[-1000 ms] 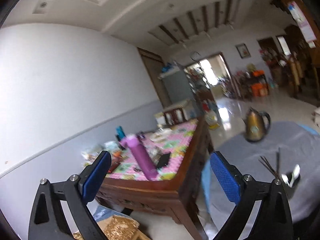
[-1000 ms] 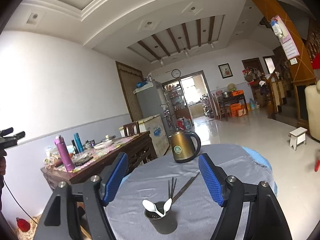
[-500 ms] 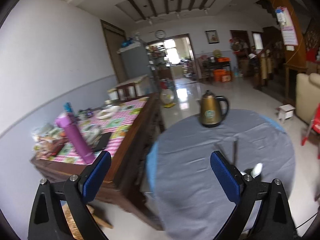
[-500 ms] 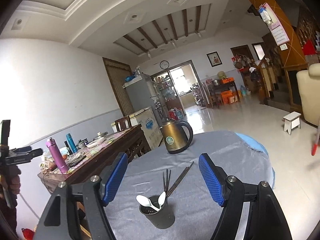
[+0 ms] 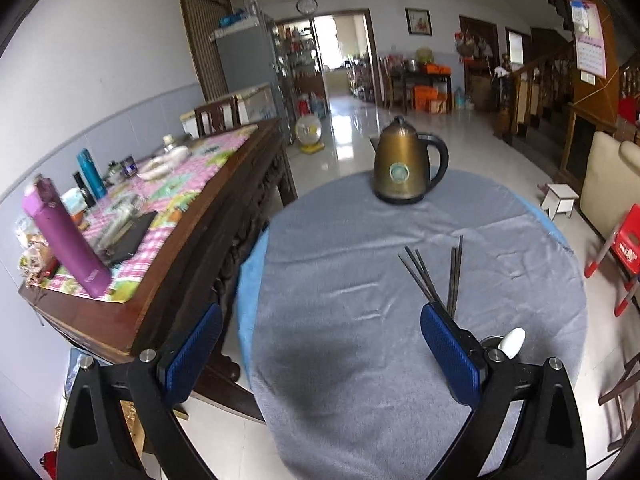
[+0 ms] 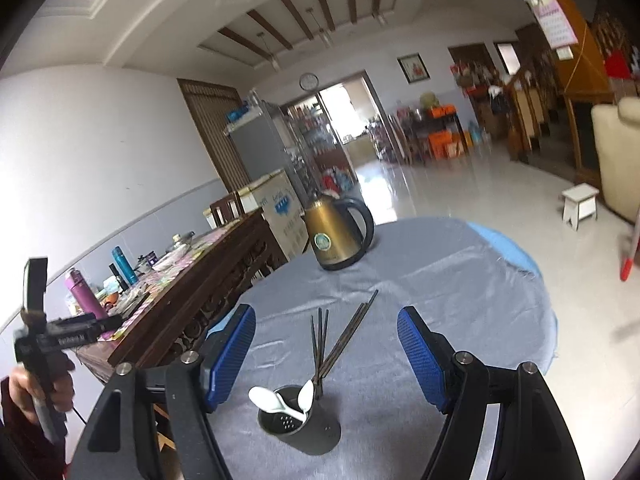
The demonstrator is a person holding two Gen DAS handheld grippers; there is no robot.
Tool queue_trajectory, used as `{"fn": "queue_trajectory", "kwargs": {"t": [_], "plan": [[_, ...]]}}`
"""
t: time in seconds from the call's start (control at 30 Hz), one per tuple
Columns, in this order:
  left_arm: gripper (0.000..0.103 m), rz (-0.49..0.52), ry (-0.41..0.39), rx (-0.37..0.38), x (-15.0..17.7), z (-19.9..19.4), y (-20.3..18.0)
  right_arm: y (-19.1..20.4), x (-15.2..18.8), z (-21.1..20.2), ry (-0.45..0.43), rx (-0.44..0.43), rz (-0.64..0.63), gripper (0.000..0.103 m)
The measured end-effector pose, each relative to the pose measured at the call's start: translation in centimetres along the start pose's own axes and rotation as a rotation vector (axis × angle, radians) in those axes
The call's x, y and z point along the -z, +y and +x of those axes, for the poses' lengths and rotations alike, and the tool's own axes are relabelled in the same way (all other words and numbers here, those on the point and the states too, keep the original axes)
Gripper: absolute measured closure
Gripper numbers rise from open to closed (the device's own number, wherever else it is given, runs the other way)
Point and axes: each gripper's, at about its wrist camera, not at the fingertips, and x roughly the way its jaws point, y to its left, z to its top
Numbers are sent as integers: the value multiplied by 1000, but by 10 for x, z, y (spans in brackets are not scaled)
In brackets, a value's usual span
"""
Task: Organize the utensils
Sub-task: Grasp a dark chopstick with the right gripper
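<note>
From my remote seat, the round bench under its grey cloth [image 5: 400, 280] drops off on every side to glossy pale floor tile [image 5: 348, 140], with a blue underlayer [image 6: 504, 248] peeking past the cloth rim. My landmark is the dark perforated metal utensil cup [image 6: 298, 426]: it stands near the bench's close edge, holding two white spoons [image 6: 276, 398] and a fan of dark chopsticks [image 6: 336, 340] leaning away from me. Beyond the cup, at the far rim, sits a bronze electric kettle with a black handle [image 6: 336, 236]. The cloth between cup and kettle is bare. Left of the cup, across a narrow gap, runs a dark carved wooden table [image 5: 224, 208] carrying a purple flask [image 5: 66, 248].

My left gripper [image 5: 320, 356] hovers over the near cloth, jaws wide apart and holding nothing, the cup just past its right finger. My right gripper [image 6: 326, 356] hangs above the cup, jaws spread, gripping nothing.
</note>
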Motion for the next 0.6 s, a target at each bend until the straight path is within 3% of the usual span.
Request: {"fn": "queue_trajectory", "kwargs": {"t": [0.27,0.5,0.57,0.6], "plan": [[4,1,121,19,-9,86,-15,-27,-16,115,200,-26,66,27],[4,-69,240,45,-9,169,-21,-67,-16,248,415,2,195,46],[10,-109,258,64,-11,187,-20,-77,-12,284,478,19,229,52],[19,-138,267,79,-14,197,-19,-81,-10,299,507,27,256,54]]}}
